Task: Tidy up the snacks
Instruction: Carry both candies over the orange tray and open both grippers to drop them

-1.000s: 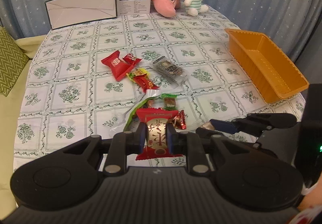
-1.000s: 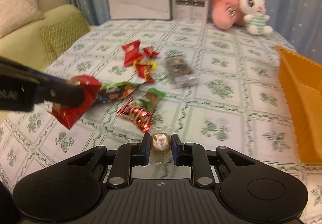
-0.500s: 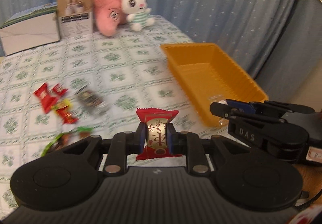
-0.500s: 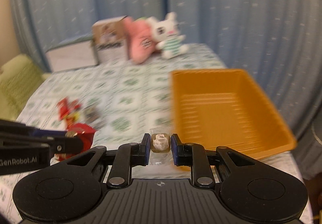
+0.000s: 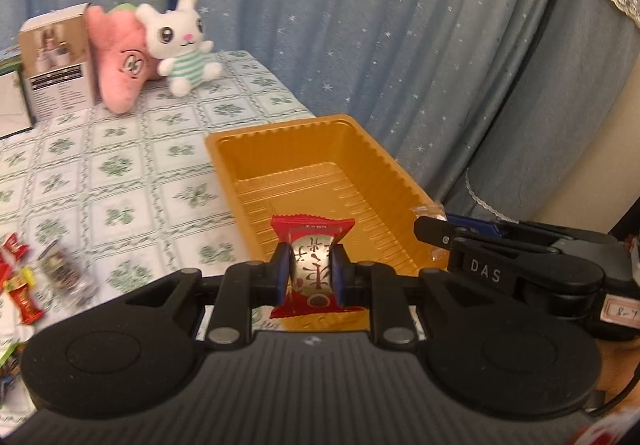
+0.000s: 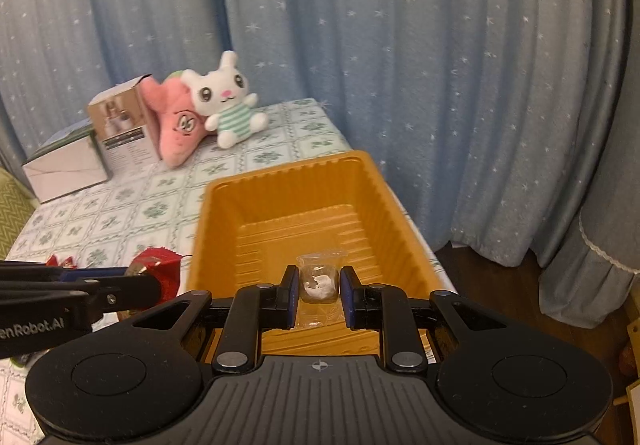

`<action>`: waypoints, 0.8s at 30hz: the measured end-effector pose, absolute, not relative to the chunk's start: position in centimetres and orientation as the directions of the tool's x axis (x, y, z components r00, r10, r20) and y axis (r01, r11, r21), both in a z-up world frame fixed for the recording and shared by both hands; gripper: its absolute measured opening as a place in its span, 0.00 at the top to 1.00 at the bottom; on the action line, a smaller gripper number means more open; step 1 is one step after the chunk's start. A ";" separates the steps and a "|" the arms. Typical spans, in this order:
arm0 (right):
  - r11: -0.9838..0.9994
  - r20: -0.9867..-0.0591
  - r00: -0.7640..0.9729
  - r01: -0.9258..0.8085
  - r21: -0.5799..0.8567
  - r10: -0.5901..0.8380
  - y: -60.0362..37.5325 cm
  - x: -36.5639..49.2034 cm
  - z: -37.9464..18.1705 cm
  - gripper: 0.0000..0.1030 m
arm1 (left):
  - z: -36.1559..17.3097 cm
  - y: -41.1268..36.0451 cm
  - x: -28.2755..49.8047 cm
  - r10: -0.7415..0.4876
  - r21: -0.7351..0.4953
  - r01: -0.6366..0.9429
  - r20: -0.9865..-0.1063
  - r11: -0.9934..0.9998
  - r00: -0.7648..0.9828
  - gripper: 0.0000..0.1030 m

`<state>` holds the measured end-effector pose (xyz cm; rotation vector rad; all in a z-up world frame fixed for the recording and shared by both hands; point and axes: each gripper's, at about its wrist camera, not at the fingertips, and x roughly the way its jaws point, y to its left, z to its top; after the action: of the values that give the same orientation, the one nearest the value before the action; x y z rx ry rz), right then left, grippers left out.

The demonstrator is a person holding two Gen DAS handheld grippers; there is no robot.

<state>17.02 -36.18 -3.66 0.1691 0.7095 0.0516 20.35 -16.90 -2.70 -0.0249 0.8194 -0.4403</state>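
My left gripper (image 5: 310,271) is shut on a red-wrapped snack (image 5: 311,265) and holds it above the near end of the orange tray (image 5: 256,149). My right gripper (image 6: 319,287) has its jaws slightly parted around a clear-wrapped candy (image 6: 319,283), which sits between them over the tray's (image 6: 224,205) near end. The right gripper also shows in the left wrist view (image 5: 430,229), at the tray's right rim. The left gripper shows in the right wrist view (image 6: 152,281), just left of the tray. The tray holds nothing.
Several loose snacks (image 5: 28,277) lie on the tablecloth at the left. A pink plush (image 5: 120,65), a white bunny plush (image 5: 180,41) and a cardboard box (image 5: 56,57) stand at the table's far edge. Blue curtains hang behind and to the right.
Both grippers swung right from the snack pile and now hang over the orange tray, each carrying its snack. The right jaws have parted a little around the candy.
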 end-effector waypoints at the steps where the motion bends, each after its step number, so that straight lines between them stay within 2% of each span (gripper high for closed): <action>1: 0.984 -0.645 0.758 0.015 0.175 0.103 -36.5 17.2 -3.7 0.79 | -2.9 -17.3 20.6 -0.389 -0.186 0.374 -0.705 0.908 0.593 0.81; 9: 0.979 -0.650 0.755 0.054 0.195 0.088 -38.3 17.8 -4.1 0.79 | -4.7 -19.2 22.3 -0.387 -0.171 0.394 -0.721 0.903 0.575 0.81; 12: 0.978 -0.651 0.754 0.058 0.199 0.088 -38.5 17.8 -4.2 0.79 | -5.0 -19.3 22.4 -0.376 -0.165 0.382 -0.720 0.909 0.583 0.67; 15: 0.977 -0.653 0.752 0.058 0.204 0.092 -38.5 17.8 -4.3 0.79 | -5.1 -18.7 21.9 -0.365 -0.155 0.377 -0.722 0.913 0.588 0.62; 17: 0.977 -0.653 0.751 0.056 0.208 0.095 -38.6 17.8 -4.3 0.79 | -5.0 -18.1 21.4 -0.352 -0.147 0.366 -0.721 0.919 0.596 0.54; 24: 0.972 -0.651 0.748 0.036 0.233 0.129 -37.8 18.4 -4.3 0.79 | -4.3 -15.8 19.5 -0.327 -0.141 0.329 -0.711 0.934 0.623 0.39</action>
<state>18.43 -37.78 -4.27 0.2382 0.7263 0.0515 19.49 -15.82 -4.32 0.0028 0.8155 -0.3770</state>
